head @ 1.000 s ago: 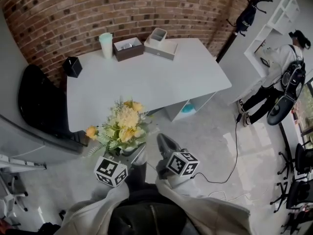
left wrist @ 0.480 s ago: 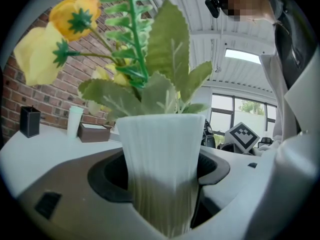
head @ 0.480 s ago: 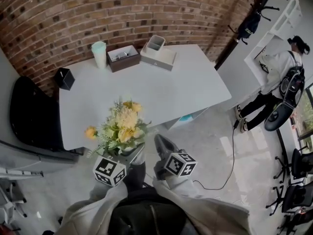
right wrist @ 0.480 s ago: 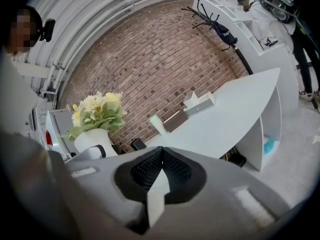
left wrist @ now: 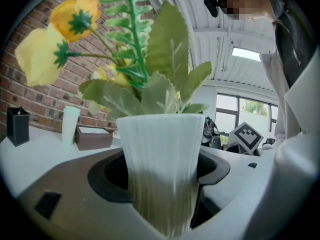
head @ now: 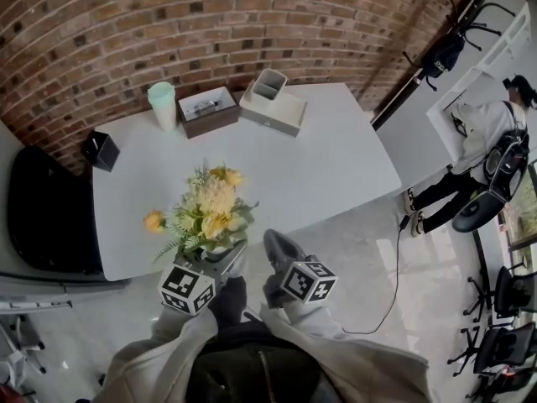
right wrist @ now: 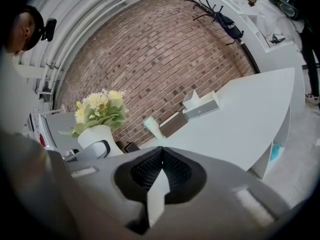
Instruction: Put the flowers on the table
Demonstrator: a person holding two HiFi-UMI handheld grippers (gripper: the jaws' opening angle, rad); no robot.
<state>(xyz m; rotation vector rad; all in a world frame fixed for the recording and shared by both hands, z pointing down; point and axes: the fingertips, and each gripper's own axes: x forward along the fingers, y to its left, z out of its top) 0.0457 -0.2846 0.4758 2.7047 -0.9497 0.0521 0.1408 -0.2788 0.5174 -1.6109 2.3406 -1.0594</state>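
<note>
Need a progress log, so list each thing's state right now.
flower vase: upright, carried, not yet on the table
left tool: shut on the flower vase
right tool: shut, empty
brown box: top open, on the table
cup: upright

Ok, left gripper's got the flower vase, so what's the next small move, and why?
Probably ease the vase forward over the table: the left gripper is shut on it, held up at the table's near edge, with bare tabletop just ahead.
</note>
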